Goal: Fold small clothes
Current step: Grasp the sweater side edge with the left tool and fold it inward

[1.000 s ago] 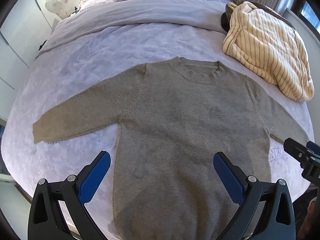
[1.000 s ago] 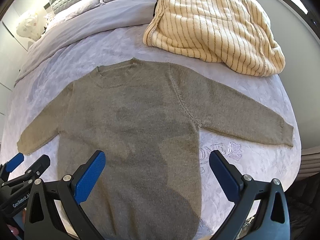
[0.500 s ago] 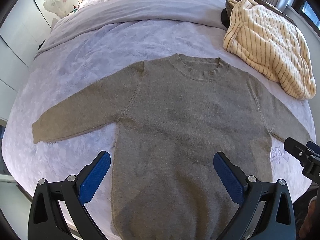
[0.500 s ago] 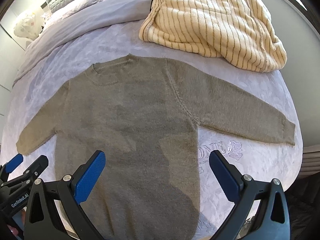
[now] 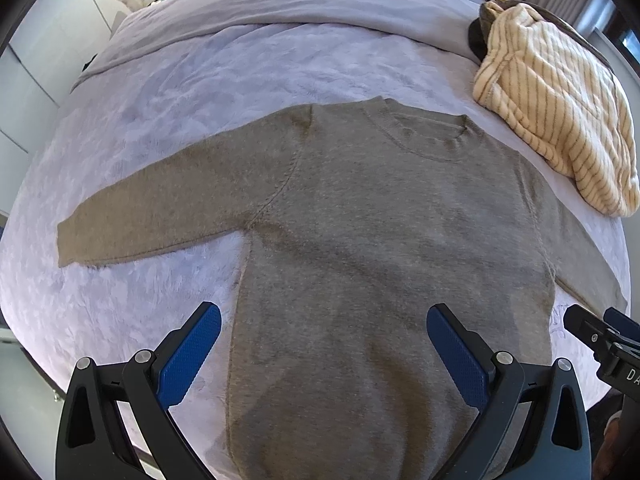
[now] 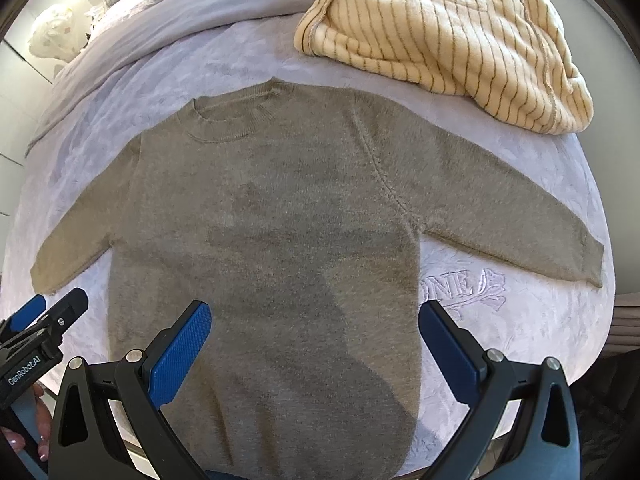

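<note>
An olive-grey knit sweater (image 5: 372, 240) lies flat on the bed, front up, both sleeves spread out, collar at the far side; it also shows in the right wrist view (image 6: 272, 216). My left gripper (image 5: 323, 344) is open and empty, hovering over the sweater's lower left body. My right gripper (image 6: 315, 340) is open and empty over the lower right body. The right gripper's tip shows at the left view's right edge (image 5: 600, 336), the left gripper's at the right view's left edge (image 6: 48, 316). The sweater's bottom hem is hidden below both views.
The bed has a lilac textured blanket (image 5: 168, 96). A cream striped fleece garment (image 6: 440, 36) is heaped at the far right, just beyond the sweater's right shoulder. Pillows and a folded duvet (image 5: 280, 4) lie at the head. The bed edge runs close to the right sleeve cuff (image 6: 592, 260).
Both grippers have moved forward and lower over the sweater, which now fills more of each view. Both stay open. The sweater has not moved.
</note>
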{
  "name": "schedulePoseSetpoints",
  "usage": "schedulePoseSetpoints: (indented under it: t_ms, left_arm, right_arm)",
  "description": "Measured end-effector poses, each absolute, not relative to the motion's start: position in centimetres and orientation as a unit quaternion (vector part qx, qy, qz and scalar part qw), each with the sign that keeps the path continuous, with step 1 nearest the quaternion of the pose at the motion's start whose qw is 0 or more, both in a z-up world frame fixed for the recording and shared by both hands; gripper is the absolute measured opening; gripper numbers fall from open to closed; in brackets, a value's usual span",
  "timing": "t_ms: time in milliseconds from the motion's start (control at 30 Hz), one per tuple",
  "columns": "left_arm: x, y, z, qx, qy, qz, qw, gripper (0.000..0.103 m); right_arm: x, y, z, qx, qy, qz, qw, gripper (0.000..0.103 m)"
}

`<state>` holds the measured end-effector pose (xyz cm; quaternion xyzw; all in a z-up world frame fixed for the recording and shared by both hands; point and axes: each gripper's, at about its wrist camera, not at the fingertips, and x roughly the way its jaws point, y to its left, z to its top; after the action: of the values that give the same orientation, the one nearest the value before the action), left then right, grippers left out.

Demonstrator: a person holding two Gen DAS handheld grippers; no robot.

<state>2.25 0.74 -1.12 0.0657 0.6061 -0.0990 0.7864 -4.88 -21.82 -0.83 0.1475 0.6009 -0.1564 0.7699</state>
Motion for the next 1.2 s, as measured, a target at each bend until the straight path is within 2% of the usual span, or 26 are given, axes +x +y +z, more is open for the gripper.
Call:
schedulePoseSetpoints:
  t_ms: [433,567,733,1067,1200]
  left_arm:
    - [3.3,3.7,-2.9,0.041,0.619,-0.101,0.778,0.103]
    - [3.4,5.8,-5.0,0.016,0.65,-0.116,0.751,0.103]
    - [4.5,11.9,-6.9,-0.047,0.645,-0.09,0.757,0.103]
    - [10.1,29.8,-13.5,-0.186,0.585,0.067,0.787,0.103]
    - [11.7,33.9,-15.6,-0.254,0.552,0.087,0.789,0.103]
  right_arm:
    - [-3.6,-18.0,-1.1,0.103,0.621,-0.144,0.763,0.103]
    - [-2.9,-15.1,-1.6,0.098,0.624,-0.113,0.767,0.103]
    - [-2.4,-10.3,-3.0,0.093,0.634,-0.053,0.766,0.103]
    - [-1.1,-0.2,-7.6,0.082,0.653,0.054,0.751,0.103]
    - [0.0,1.3,-8.7,0.078,0.652,0.073,0.751,0.103]
